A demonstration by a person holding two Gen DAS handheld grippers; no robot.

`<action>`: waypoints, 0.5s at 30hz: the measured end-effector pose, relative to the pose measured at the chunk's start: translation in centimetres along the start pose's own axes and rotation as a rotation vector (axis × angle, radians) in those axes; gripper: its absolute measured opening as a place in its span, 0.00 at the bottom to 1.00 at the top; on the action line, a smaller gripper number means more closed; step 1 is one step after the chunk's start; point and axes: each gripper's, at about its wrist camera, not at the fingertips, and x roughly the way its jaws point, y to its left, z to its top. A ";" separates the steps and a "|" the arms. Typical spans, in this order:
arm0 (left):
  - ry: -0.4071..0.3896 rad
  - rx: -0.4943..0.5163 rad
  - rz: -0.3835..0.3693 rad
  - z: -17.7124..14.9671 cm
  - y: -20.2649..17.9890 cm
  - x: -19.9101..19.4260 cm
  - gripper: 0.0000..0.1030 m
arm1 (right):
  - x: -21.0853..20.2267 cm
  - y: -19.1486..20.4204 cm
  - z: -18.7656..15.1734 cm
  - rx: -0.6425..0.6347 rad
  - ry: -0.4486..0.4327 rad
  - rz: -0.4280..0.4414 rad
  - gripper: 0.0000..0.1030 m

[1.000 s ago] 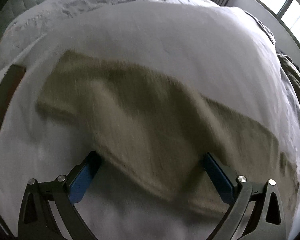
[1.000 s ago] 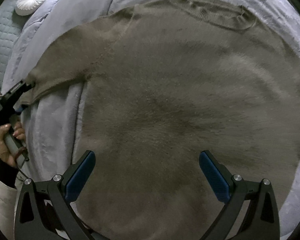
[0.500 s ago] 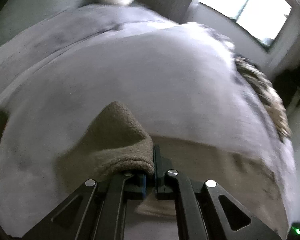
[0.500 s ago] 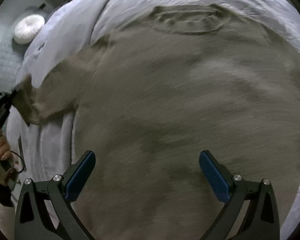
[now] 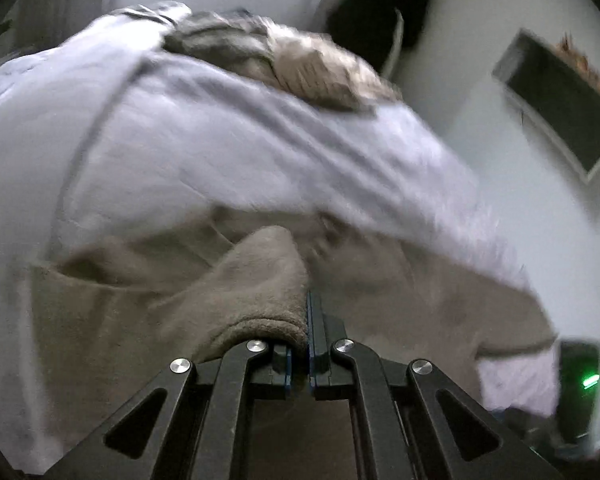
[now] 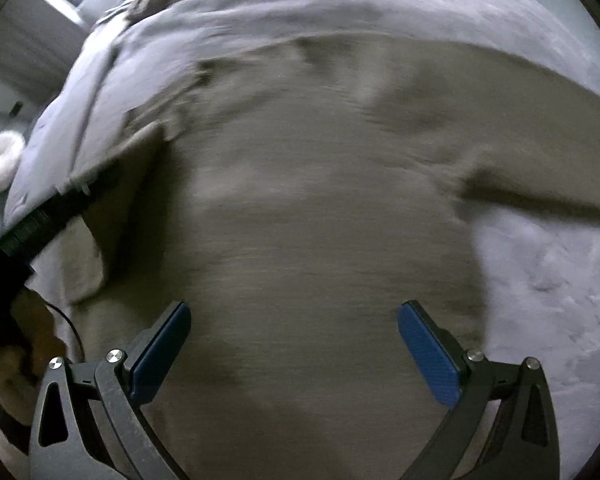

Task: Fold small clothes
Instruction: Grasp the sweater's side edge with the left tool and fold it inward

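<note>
A taupe knit sweater (image 6: 320, 200) lies spread on a bed covered with a pale grey bedspread (image 5: 228, 152), filling most of the right wrist view. The left gripper (image 5: 309, 320) is clamped tight on a fold of the sweater's sleeve (image 5: 256, 288), with the fuzzy cloth bunched up over its left finger and the blue pads pressed together with the fabric pinched between them. The sleeve rises from the flatter part of the sweater that lies beneath and to both sides of it. In the right wrist view the left gripper (image 6: 84, 192) shows as a dark, blurred bar at the left edge, meeting the sweater near its shoulder, with a hand (image 6: 24, 340) below it at the lower left. The right gripper (image 6: 296, 356) hangs over the body of the sweater with its jaws wide apart, blue pads (image 6: 160, 352) facing each other and nothing between them except the cloth lying below; I cannot tell whether the fingertips touch the fabric. To the right of the sweater the bedspread lies bare and slightly rumpled. At the far end of the bed sits a heap of mottled brown and grey fabric (image 5: 300, 60). A dark framed panel (image 5: 560, 100) hangs on the white wall to the right, and a small green light (image 5: 590, 381) glows at the lower right edge. Both views are blurred.
</note>
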 end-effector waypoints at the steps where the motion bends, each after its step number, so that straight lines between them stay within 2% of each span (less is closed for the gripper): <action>1: 0.034 0.013 0.000 -0.7 -0.5 1.3 0.06 | -0.1 -0.6 0.1 0.005 0.000 -0.003 1.00; 4: 0.117 0.048 0.051 -2.5 -1.3 4.3 0.06 | -0.1 0.1 0.3 -0.013 -0.009 -0.022 1.00; 5: 0.144 0.060 0.076 -3.3 -1.5 4.6 0.09 | -0.1 0.3 0.2 -0.023 -0.013 -0.028 1.00; 6: 0.165 0.072 0.102 -4.3 -1.2 4.3 0.31 | -0.2 1.0 0.6 -0.043 -0.020 -0.034 1.00; 7: 0.177 0.088 0.122 -4.7 -1.3 3.9 0.46 | -0.3 2.0 1.0 -0.069 -0.033 -0.037 1.00; 8: 0.168 0.094 0.127 -5.0 -1.2 3.4 0.71 | -0.4 2.2 1.6 -0.089 -0.045 -0.035 1.00; 9: 0.144 0.105 0.139 -5.2 -1.2 2.4 0.78 | -0.5 3.7 2.0 -0.128 -0.063 -0.033 1.00; 12: 0.090 0.145 0.195 -5.1 -0.4 -1.1 0.78 | -0.5 8.8 2.8 -0.284 -0.118 -0.046 1.00; 15: 0.052 0.096 0.262 -4.7 2.9 -4.3 0.78 | 0.7 14.7 2.8 -0.497 -0.166 -0.121 1.00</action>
